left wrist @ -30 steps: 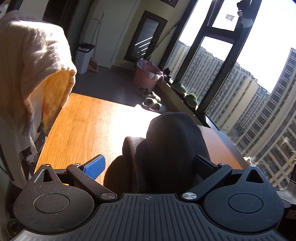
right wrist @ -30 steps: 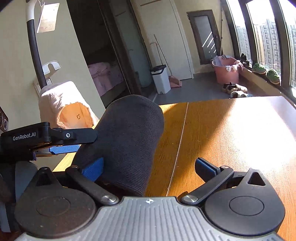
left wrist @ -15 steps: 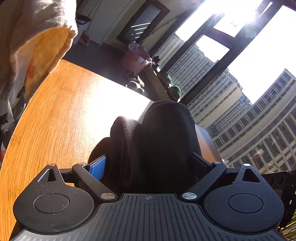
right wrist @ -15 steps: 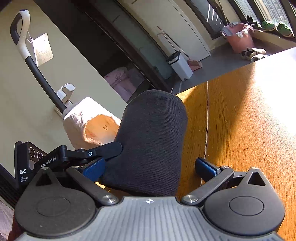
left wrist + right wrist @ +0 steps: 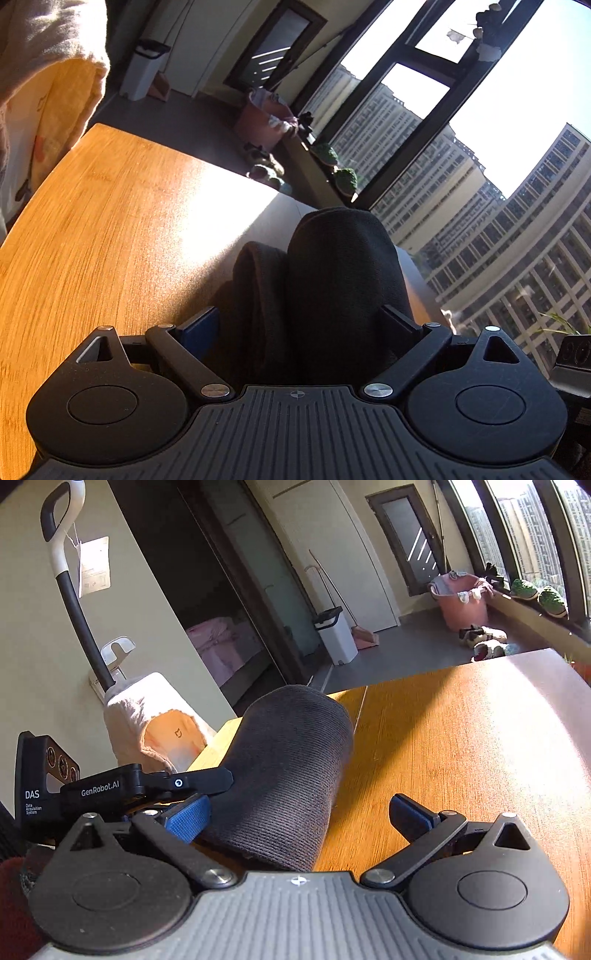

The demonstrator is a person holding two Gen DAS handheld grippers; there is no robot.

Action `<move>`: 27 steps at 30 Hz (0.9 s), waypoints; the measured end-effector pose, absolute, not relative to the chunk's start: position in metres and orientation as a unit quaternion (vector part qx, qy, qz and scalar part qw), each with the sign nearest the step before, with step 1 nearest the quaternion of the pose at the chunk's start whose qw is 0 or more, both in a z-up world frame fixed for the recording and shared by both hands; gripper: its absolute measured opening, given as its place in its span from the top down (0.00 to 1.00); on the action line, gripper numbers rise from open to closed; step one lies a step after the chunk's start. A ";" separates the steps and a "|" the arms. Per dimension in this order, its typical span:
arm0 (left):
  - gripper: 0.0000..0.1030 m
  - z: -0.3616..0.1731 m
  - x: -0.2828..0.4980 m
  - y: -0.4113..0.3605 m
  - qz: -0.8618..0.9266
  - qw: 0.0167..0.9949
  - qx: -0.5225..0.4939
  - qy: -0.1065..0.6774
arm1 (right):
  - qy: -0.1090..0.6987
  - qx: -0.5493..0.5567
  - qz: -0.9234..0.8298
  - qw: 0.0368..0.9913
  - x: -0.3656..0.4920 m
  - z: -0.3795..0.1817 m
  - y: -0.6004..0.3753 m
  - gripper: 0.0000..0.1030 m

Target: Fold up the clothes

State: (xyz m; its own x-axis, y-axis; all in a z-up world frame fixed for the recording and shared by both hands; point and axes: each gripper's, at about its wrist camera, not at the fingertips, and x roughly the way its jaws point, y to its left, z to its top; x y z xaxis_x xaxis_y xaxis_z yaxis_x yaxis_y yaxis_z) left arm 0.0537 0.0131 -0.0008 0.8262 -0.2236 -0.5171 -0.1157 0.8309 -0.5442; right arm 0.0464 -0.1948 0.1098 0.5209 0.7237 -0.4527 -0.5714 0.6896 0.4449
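Note:
A dark ribbed garment (image 5: 340,266), bunched into a thick fold, lies on the wooden table (image 5: 92,229). My left gripper (image 5: 301,321) straddles it. Its jaws are opening: the right pad lies against the cloth and the blue left pad (image 5: 201,326) stands just off it. In the right wrist view the same garment (image 5: 288,760) fills the left half of my right gripper (image 5: 299,812), which is open. There the blue left pad sits beside the cloth and the right pad is well clear over bare table (image 5: 461,738). A left-gripper finger (image 5: 207,781) reaches in against the cloth's side.
A chair back draped with a pale towel (image 5: 147,709) stands off the table's left side. Beyond the far edge are a white bin (image 5: 338,635), a pink laundry basket (image 5: 463,603) and shoes on the floor. Tall windows run along the right.
The left gripper's blue pad closed in toward the dark garment, then eased off slightly. Both views have tilted and shifted; the garment stays between both pairs of jaws.

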 end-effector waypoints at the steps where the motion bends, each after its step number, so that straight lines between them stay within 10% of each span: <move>1: 0.04 -0.002 0.053 0.014 -0.030 0.910 -0.291 0.293 | 0.305 0.125 0.368 0.869 0.048 0.113 -0.196 0.00; 15: 0.00 -0.005 0.048 0.012 -0.009 0.922 -0.264 0.282 | 0.304 -0.011 0.312 0.900 0.094 0.117 -0.104 0.00; 27: 0.00 -0.005 0.042 0.000 0.005 0.933 -0.247 0.260 | 0.308 0.090 0.268 0.908 0.070 0.100 -0.140 0.00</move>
State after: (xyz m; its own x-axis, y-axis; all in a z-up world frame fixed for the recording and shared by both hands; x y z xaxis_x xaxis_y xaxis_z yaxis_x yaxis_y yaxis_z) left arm 0.0419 0.0000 -0.0052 0.8646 -0.1183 -0.4883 -0.1388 0.8778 -0.4585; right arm 0.0701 -0.1396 0.1005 0.6666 0.5422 -0.5116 -0.4310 0.8403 0.3289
